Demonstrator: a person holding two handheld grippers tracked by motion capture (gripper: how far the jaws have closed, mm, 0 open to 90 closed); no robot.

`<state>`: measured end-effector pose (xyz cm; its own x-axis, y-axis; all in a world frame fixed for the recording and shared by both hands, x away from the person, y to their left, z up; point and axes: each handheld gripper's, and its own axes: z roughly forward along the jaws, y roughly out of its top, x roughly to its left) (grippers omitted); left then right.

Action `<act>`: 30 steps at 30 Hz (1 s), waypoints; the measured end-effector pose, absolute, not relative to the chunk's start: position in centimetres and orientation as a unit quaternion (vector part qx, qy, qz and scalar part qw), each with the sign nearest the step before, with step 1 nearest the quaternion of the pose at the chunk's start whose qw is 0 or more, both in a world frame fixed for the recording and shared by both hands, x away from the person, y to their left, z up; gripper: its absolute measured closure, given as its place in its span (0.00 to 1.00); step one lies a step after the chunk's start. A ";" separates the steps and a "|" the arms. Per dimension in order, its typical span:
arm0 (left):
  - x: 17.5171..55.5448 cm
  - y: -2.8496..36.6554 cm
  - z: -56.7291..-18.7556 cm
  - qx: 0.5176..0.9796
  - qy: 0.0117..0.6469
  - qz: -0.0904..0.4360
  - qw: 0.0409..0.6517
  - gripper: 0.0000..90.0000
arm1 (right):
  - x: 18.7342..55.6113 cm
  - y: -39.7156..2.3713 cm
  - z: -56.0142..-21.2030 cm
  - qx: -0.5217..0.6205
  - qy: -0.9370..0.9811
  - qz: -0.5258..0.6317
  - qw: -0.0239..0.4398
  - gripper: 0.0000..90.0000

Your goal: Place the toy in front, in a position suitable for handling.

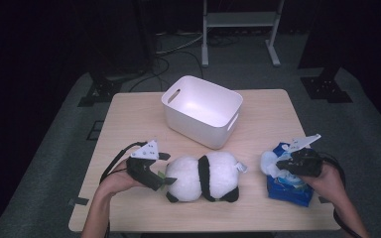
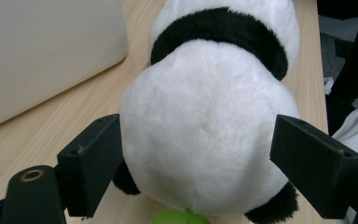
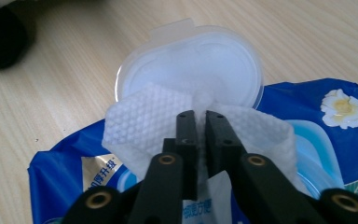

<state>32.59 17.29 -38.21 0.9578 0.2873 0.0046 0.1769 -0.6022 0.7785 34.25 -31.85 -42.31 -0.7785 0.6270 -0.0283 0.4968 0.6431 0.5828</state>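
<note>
Pinching a wet wipe tight in my right gripper above its blue pack at the table's right; my left gripper's jaws stand spread around the panda plush, lying mid-table.

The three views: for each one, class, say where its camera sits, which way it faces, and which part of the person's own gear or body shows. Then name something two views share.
High view: above the person's side, looking forward and down on the table, white bin; forearms, both grippers show.
Left gripper view: on the left gripper, facing the toy panda; its jaws flank the panda.
Right gripper view: on the right gripper, facing the wipes pack; jaws pinch a wipe.
Shared: the panda in the high and left gripper views.
</note>
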 end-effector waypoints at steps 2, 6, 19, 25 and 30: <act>32.6 17.5 -38.4 0.892 0.130 0.066 0.428 0.17 | 34.3 -31.8 -42.2 0.313 0.900 0.282 0.115 0.96; 32.5 17.7 -38.7 0.893 0.133 0.064 0.425 0.17 | 34.2 -32.0 -41.8 0.317 0.896 0.291 0.110 0.96; 32.4 18.2 -38.8 0.893 0.139 0.066 0.423 0.12 | 34.0 -33.2 -40.1 0.328 0.877 0.335 0.109 0.97; 32.4 18.1 -38.9 0.894 0.137 0.063 0.421 0.11 | 33.9 -33.7 -39.4 0.333 0.868 0.351 0.108 0.97; 32.3 18.1 -38.9 0.893 0.138 0.062 0.423 0.11 | 33.9 -34.0 -39.3 0.335 0.867 0.352 0.109 0.97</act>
